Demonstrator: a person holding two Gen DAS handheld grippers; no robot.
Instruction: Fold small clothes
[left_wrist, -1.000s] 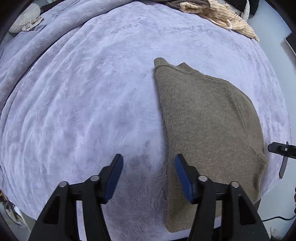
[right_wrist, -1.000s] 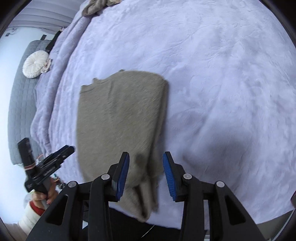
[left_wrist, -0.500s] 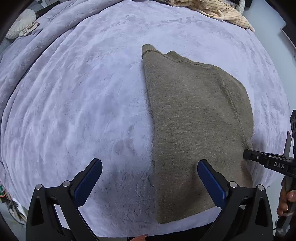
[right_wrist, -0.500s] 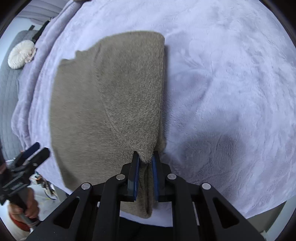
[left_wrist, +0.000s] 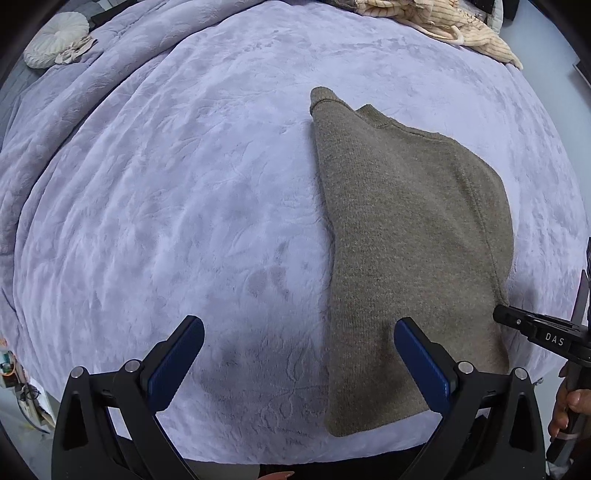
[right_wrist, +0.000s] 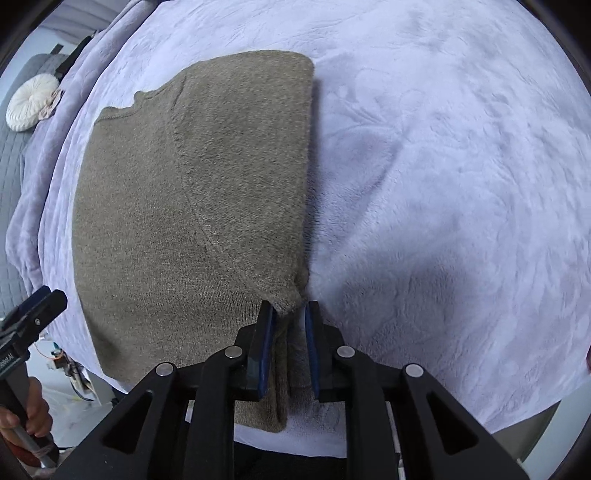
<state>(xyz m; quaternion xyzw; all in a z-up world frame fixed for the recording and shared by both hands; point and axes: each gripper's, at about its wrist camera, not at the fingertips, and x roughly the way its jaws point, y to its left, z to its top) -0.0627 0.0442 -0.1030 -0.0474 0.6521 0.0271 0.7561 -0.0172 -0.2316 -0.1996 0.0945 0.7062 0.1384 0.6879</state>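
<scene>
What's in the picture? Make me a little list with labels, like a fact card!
Main thing: brown knit sweater, partly folded, lying flat
Where it lies: lilac fuzzy blanket on a bed
Left gripper: open wide, holding nothing, its right finger over the sweater's near part
Right gripper: jaws close together around the sweater's near corner; whether they pinch it is unclear
Far away: striped cream clothes at the blanket's far edge
Also: round white cushion off to the left

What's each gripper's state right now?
Left gripper: open, holding nothing.
Right gripper: slightly open around a fold of the olive-brown knit sweater; grip cannot be told.
</scene>
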